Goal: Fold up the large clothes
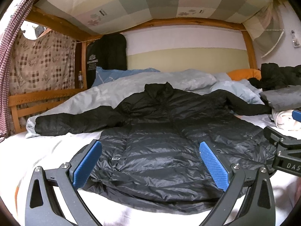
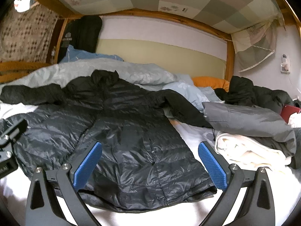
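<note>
Bedroom: wooden bunk bed (image 1: pixel 249 43), duvet (image 1: pixel 143 83)

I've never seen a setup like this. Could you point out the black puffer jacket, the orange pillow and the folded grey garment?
Black puffer jacket (image 1: pixel 160 143): left wrist view, on its quilted front.
Orange pillow (image 2: pixel 208 82): right wrist view, on its top.
Folded grey garment (image 2: pixel 244 118): right wrist view, on its upper face.

Red object (image 2: pixel 290 111) at frame edge, unidentifiable

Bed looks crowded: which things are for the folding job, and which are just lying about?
For the job:
black jacket
left gripper
right gripper

Lying about:
duvet
grey garment
white cloth
orange pillow
red phone
</note>
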### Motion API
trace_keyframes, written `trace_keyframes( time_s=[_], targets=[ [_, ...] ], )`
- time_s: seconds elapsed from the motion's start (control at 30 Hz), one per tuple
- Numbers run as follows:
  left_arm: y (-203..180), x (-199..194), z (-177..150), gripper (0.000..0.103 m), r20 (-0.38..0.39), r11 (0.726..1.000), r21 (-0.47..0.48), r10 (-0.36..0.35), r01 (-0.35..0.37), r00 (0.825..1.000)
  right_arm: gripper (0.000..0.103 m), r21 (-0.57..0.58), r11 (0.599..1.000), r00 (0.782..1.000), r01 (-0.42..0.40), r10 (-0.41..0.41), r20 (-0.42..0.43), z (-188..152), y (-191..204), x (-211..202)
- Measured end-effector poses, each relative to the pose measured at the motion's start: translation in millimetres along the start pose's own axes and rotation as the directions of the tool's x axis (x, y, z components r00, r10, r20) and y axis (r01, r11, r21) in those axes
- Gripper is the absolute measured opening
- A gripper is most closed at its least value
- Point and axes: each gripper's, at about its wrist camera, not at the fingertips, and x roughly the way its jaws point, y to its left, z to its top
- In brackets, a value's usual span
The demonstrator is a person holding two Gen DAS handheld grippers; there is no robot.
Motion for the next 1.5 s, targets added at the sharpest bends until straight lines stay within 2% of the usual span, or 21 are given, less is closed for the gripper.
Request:
trace_keyframes(
  time_s=[0.33, 0.47, 0.6, 0.67, 0.77, 0.83, 0.9, 0.93, 0.97, 1.03, 1.07, 1.1, 1.13, 1.17, 1.23, 1.27, 1.33, 1.4, 1.43, 1.47, 1.5],
  targets=[
    [1, -9, 1, 0.103, 0.037, 1.0, -0.004, 0.02, -0.02, 0.999, 0.103, 0.019, 0.999, 0.999, 0.031, -0.032, 0.036, -1, -5, -9],
    [2, -12, 1, 0.103, 0.055, 1.0, -0.011, 0.025, -0.025, 0.998, 0.103, 0.03, 0.998, 0.994, 0.059, -0.062, 0.087, -2, -7, -23],
    [2, -11, 4, 0.103, 0.049, 1.0, -0.006, 0.024, -0.024, 0.999, 0.103, 0.049, 0.999, 0.995, -0.011, 0.006, 0.099, -1, -15, -27],
    [9, -12, 11, 0.103, 0.036, 0.999, -0.026, 0.023, -0.022, 0.999, 0.103, 0.057, 0.998, 0.996, -0.03, 0.025, 0.087, 3, -21, -27],
    [31, -21, 33, 0.103, 0.04, 0.994, -0.086, -0.057, 0.061, 0.998, 0.103, 0.08, 0.997, 0.996, 0.003, -0.011, 0.09, 17, -40, -35],
    [46, -28, 51, 0.103, 0.039, 0.995, -0.088, -0.036, 0.039, 0.999, 0.103, 0.124, 0.992, 0.995, 0.036, -0.047, 0.09, 28, -61, -41],
    [60, -33, 61, 0.103, 0.05, 0.998, -0.07, 0.002, 0.002, 0.999, 0.102, 0.185, 0.982, 0.998, 0.039, -0.048, 0.041, 40, -92, -40],
    [66, -33, 63, 0.103, 0.049, 0.998, -0.053, 0.023, -0.021, 0.999, 0.095, 0.213, 0.977, 1.0, 0.023, -0.025, 0.009, 43, -106, -37],
    [71, -31, 64, 0.103, 0.036, 0.999, -0.031, 0.034, -0.033, 0.999, 0.093, 0.253, 0.967, 1.0, -0.004, 0.012, -0.028, 45, -125, -32],
    [75, -20, 62, 0.103, -0.031, 1.0, 0.019, 0.007, -0.006, 0.999, 0.085, 0.298, 0.954, 0.994, -0.023, 0.053, -0.092, 43, -150, -21],
    [77, -13, 60, 0.103, -0.067, 0.999, 0.042, 0.037, -0.034, 0.997, 0.079, 0.308, 0.951, 0.99, -0.025, 0.066, -0.122, 40, -159, -14],
    [80, -7, 57, 0.103, -0.092, 0.995, 0.052, 0.092, -0.087, 0.991, 0.069, 0.311, 0.95, 0.985, -0.028, 0.08, -0.155, 37, -165, -7],
    [85, 0, 53, 0.103, -0.129, 0.992, 0.048, 0.126, -0.121, 0.984, 0.063, 0.32, 0.946, 0.972, -0.041, 0.113, -0.207, 31, -170, 3],
    [91, 7, 50, 0.102, -0.17, 0.992, 0.03, 0.127, -0.123, 0.977, 0.063, 0.331, 0.942, 0.959, -0.058, 0.145, -0.243, 26, -172, 11],
    [108, 25, 40, 0.099, -0.27, 0.991, -0.038, 0.116, -0.131, 0.956, 0.06, 0.332, 0.932, 0.893, -0.145, 0.267, -0.362, 5, -163, 40],
    [115, 31, 36, 0.098, -0.305, 0.987, -0.065, 0.122, -0.149, 0.944, 0.058, 0.311, 0.939, 0.88, -0.151, 0.271, -0.391, -2, -157, 47],
    [129, 41, 28, 0.098, -0.355, 0.979, -0.109, 0.122, -0.171, 0.927, 0.058, 0.248, 0.963, 0.869, -0.106, 0.211, -0.447, -19, -144, 58],
    [140, 50, 20, 0.098, -0.409, 0.975, -0.151, 0.09, -0.164, 0.908, 0.058, 0.283, 0.951, 0.839, -0.124, 0.253, -0.482, -29, -140, 68],
    [142, 57, 14, 0.098, -0.452, 0.974, -0.179, 0.043, -0.138, 0.891, 0.058, 0.306, 0.942, 0.829, -0.136, 0.277, -0.485, -32, -140, 72],
    [143, 66, 7, 0.098, -0.505, 0.97, -0.23, -0.051, -0.078, 0.862, 0.058, 0.315, 0.939, 0.828, -0.138, 0.284, -0.483, -33, -141, 74],
    [143, 73, -2, 0.098, -0.541, 0.961, -0.273, -0.112, -0.049, 0.834, 0.058, 0.311, 0.94, 0.831, -0.14, 0.282, -0.48, -34, -141, 75]
  ],
)
